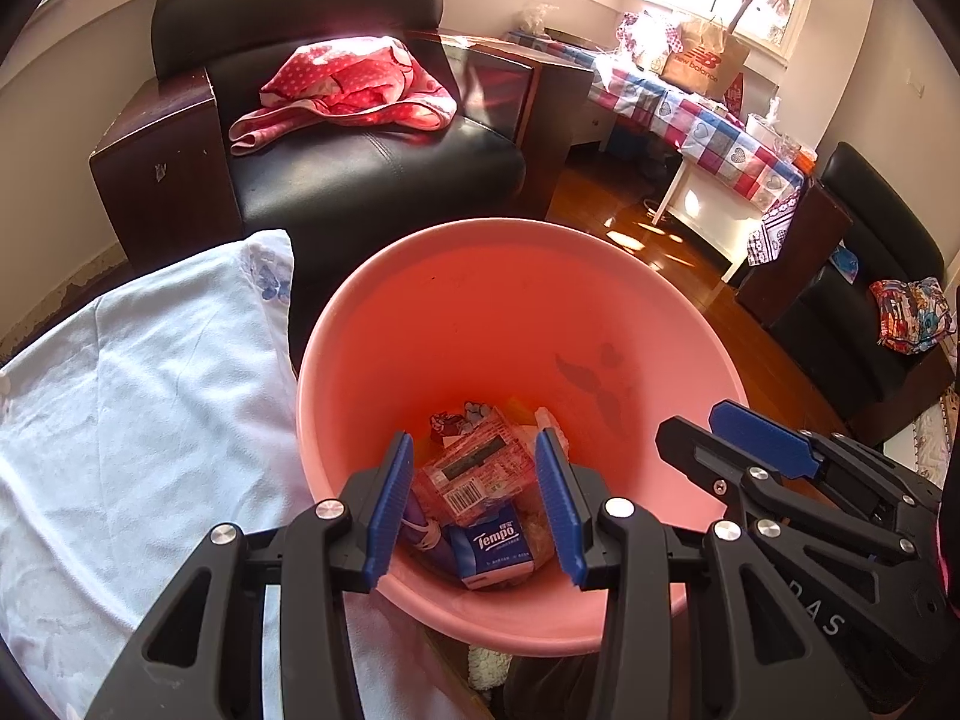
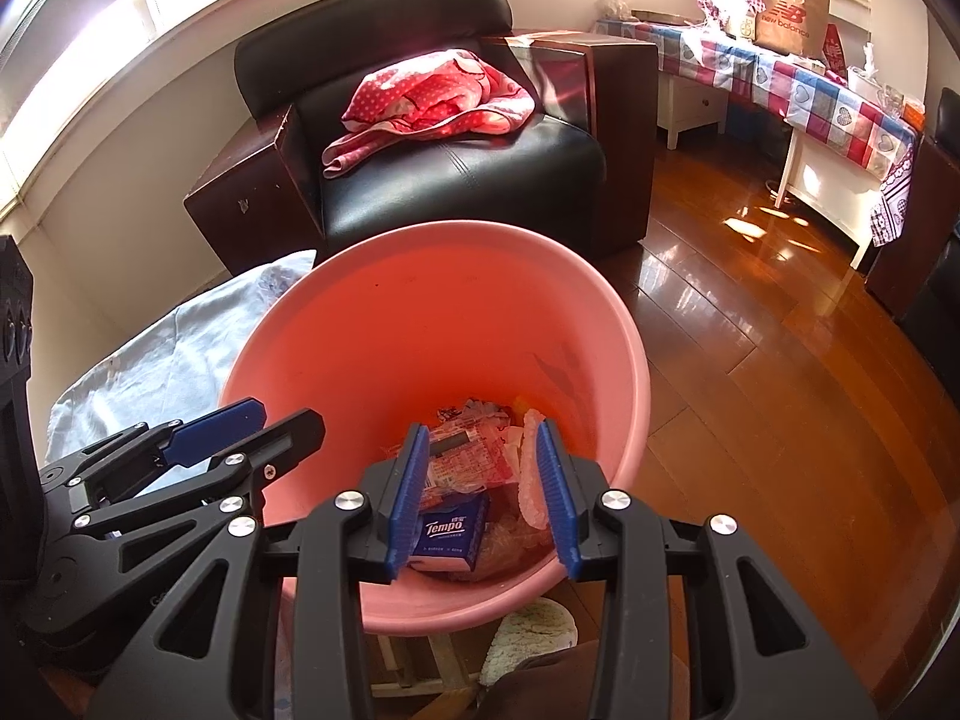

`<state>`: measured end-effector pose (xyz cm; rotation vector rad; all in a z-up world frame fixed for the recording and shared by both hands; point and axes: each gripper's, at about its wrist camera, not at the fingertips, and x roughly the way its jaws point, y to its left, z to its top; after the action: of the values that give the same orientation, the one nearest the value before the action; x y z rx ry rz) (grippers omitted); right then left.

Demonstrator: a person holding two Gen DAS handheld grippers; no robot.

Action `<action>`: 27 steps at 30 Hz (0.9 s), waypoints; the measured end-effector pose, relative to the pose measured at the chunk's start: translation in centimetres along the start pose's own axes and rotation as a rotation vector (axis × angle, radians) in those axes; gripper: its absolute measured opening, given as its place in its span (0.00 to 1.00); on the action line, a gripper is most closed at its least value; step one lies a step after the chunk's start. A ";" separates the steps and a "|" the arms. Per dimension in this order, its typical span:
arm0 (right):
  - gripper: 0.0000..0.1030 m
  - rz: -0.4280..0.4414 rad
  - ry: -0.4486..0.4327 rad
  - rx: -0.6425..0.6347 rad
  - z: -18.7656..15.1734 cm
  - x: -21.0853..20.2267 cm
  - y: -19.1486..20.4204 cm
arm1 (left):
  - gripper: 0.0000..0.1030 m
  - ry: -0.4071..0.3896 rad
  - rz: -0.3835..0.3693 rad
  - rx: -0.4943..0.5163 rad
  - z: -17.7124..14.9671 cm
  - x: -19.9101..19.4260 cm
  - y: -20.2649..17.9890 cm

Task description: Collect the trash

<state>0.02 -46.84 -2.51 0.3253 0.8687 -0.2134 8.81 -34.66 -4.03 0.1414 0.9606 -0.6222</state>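
A pink plastic bin (image 1: 492, 300) stands below both grippers; it also shows in the right wrist view (image 2: 420, 312). Trash lies on its bottom: a blue Tempo tissue pack (image 1: 495, 546) (image 2: 447, 531), a clear wrapper with a barcode (image 1: 474, 471) (image 2: 462, 456), crumpled plastic. My left gripper (image 1: 477, 501) is open and empty above the bin's near rim. My right gripper (image 2: 483, 495) is open and empty, hovering over the bin beside the left one. Each gripper shows in the other's view, the right (image 1: 774, 450) and the left (image 2: 204, 426).
A black leather armchair (image 1: 360, 162) with a red dotted blanket (image 1: 348, 90) stands behind the bin. A white cloth (image 1: 132, 396) lies left of the bin. A table with a checked cloth (image 1: 702, 120) and a paper bag (image 1: 708, 57) stands at the right, over wooden floor (image 2: 780, 390).
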 end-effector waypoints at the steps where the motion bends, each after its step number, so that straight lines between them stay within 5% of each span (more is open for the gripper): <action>1: 0.37 0.003 -0.007 0.002 -0.1 -0.2 0.0 | 0.40 -0.002 -0.002 -0.001 0.0 -0.1 0.0; 27: 0.37 -0.060 -0.187 -0.072 -3.3 -7.0 3.6 | 0.43 -0.125 -0.021 -0.047 -2.5 -6.9 1.4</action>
<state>-5.58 -41.91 1.60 0.2088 0.7003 -0.2635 4.90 -29.61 -0.15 0.0504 0.8556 -0.6200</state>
